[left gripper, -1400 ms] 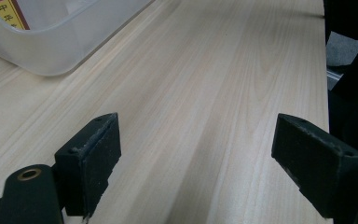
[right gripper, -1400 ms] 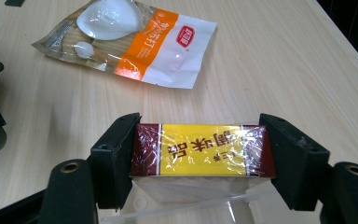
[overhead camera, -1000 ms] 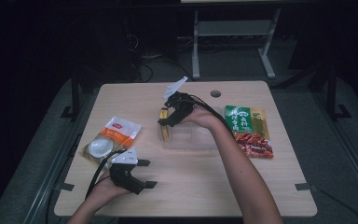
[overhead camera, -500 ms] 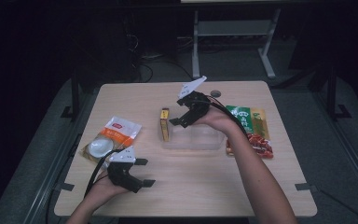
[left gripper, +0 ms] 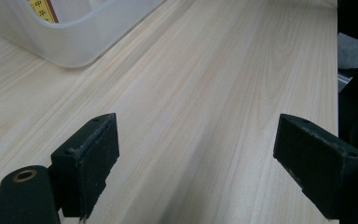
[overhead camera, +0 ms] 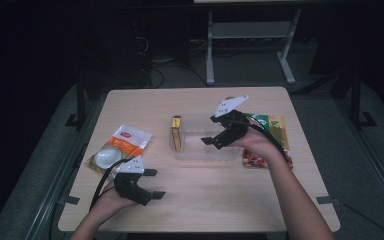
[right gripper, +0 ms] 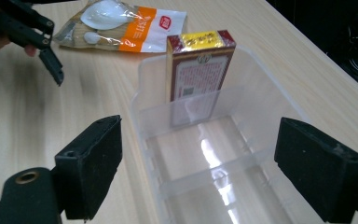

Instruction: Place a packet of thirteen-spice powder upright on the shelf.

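Observation:
A clear plastic bin (overhead camera: pixel 192 150) with dividers (right gripper: pixel 214 154) sits mid-table. A yellow and red box (overhead camera: pixel 176 132) stands upright in its left end, at the far compartment (right gripper: pixel 200 74) in the right gripper view. My right gripper (overhead camera: pixel 211 131) hovers over the bin's right part, open, with nothing between its jaws (right gripper: pixel 200 158). My left gripper (overhead camera: pixel 156 183) rests near the table's front left, open over bare wood (left gripper: pixel 205 172), with the bin's corner (left gripper: pixel 74 32) ahead of it.
An orange and white packet (overhead camera: pixel 120 147) holding a white round item lies left of the bin (right gripper: pixel 135 23). A green packet (overhead camera: pixel 272 125) and a red packet (overhead camera: pixel 252 160) lie right of the bin, by my right hand. Bare wood lies in front of the bin.
My right gripper has moved to the right, from beside the box at the bin's left end to above its right part. The box stays standing in the bin. The left gripper has not moved.

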Tool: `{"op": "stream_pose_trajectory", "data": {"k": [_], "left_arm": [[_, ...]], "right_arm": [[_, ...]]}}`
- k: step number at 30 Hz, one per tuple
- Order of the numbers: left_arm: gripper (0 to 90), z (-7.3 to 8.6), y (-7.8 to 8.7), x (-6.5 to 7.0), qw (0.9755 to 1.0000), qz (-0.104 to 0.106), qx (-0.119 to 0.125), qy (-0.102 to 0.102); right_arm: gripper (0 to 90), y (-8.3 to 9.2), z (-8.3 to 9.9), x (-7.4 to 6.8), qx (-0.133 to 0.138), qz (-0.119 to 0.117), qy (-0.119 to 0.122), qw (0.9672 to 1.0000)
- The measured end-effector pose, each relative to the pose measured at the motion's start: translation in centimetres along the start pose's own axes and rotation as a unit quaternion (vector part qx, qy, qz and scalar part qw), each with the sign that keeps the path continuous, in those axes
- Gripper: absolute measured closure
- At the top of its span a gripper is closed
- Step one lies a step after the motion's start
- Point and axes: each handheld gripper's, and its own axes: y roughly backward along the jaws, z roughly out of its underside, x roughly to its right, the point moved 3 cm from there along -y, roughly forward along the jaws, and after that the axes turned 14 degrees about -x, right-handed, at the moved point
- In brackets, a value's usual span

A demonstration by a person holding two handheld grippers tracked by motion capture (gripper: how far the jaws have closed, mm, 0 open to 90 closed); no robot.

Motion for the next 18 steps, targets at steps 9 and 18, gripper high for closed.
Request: {"op": "stream_pose_trajectory", "data": {"k": [9,18], "left_arm": [[13.7,0.0,-0.1,0.1,1.0,0.0,-0.003,-0.003],[13.7,0.0,0.0,0.2,1.0,-0.002,-0.004,-0.008]], "right_arm": [[15.1,1.4,3.4,-1.4,0.016,0.006,-0.018,0.9997],[15.4,2.2,7.4,-3.1,0.013,0.007,-0.043,0.999]]}}
